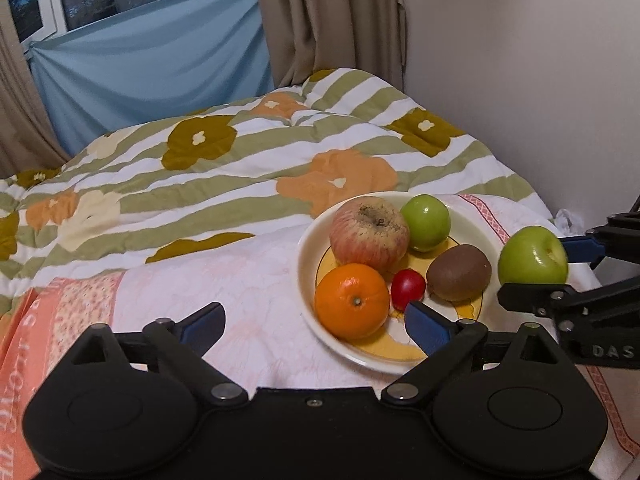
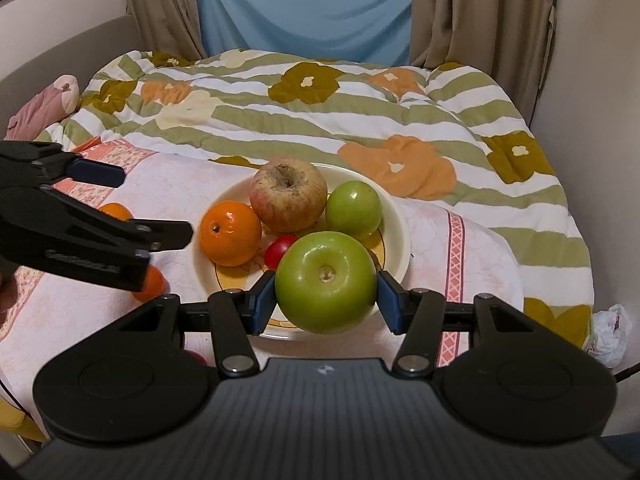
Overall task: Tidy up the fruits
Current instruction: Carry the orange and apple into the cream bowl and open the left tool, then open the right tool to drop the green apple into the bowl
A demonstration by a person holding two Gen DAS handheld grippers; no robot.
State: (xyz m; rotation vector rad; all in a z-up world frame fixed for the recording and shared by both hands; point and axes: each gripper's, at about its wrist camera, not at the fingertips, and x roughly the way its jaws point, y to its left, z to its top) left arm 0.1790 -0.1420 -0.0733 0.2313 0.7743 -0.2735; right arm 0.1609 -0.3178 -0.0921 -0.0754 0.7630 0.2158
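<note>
A cream plate (image 1: 308, 264) on a pink cloth (image 1: 224, 280) holds a reddish apple (image 1: 370, 234), a small green apple (image 1: 426, 222), a kiwi (image 1: 458, 272), a small red fruit (image 1: 407, 288) and an orange (image 1: 352, 300). My left gripper (image 1: 315, 310) stands open at the plate's near edge; its pads touch nothing, and the orange lies just beyond them. My right gripper (image 2: 326, 300) is shut on a large green apple (image 2: 326, 280), held above the plate's (image 2: 396, 216) near rim. From the left wrist view that apple (image 1: 534, 256) hangs right of the plate.
Two more oranges (image 2: 116, 212) (image 2: 154, 284) lie on the cloth (image 2: 80, 320) left of the plate, partly behind the left gripper (image 2: 150, 204). A flowered quilt (image 2: 320, 120) covers the bed behind. A wall stands close on the right, with a white plastic bag (image 2: 608, 332) below it.
</note>
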